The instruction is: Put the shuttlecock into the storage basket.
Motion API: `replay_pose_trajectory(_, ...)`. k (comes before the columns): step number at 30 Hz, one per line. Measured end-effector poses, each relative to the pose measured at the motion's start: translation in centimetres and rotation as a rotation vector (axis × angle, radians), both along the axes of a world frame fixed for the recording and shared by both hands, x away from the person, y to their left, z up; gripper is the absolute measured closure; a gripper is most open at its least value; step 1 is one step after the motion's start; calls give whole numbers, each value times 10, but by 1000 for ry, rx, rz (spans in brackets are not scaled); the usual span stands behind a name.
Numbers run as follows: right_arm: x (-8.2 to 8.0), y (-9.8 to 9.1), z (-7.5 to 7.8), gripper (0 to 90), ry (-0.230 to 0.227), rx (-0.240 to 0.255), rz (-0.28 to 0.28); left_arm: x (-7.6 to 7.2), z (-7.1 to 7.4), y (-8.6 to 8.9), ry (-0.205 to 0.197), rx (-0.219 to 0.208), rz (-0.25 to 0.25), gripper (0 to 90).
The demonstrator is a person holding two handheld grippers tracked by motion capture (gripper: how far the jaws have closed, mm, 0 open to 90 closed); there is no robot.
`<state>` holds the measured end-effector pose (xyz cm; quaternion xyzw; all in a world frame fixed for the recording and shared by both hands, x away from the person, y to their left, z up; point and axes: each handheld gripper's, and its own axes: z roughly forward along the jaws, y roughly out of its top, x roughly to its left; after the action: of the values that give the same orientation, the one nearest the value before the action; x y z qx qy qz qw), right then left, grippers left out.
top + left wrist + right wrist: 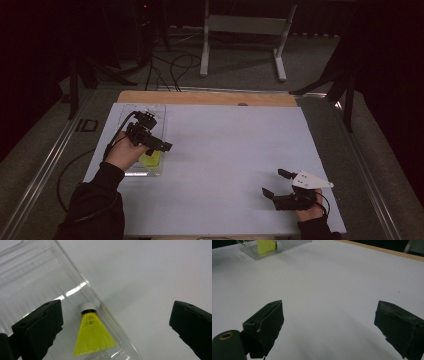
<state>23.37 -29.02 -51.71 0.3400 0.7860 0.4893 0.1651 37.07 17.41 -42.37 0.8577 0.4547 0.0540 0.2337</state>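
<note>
A yellow shuttlecock [93,336] with a white cork tip lies in a clear plastic tray [30,272], close to the tray's wall. In the high view the tray [156,111] sits at the table's left with the shuttlecock [151,159] in its near end. My left gripper [117,312] hovers above it, open wide, one jaw over the tray and the other over bare table. In the high view the left gripper [159,145] sits just above the shuttlecock. My right gripper [275,183] rests open and holds nothing near the front right. From the right gripper [329,312] the shuttlecock [267,245] appears far off.
The white table top [225,150] stretches between the two grippers. A wooden strip [200,98] runs along its far edge. Behind the table stand a white metal frame [245,30], floor cables [175,65] and dark stands at both sides.
</note>
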Motion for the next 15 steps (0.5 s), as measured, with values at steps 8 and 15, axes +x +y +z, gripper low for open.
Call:
replay_pose_trajectory(8, 0, 0, 0, 87, 1, 1, 1, -6, -1, -16, -24, -63, -146, 0)
replay_pose_trajectory(15, 0, 0, 0, 86, 1, 2, 2, -9, -2, -30, -30, -99, -219, 0)
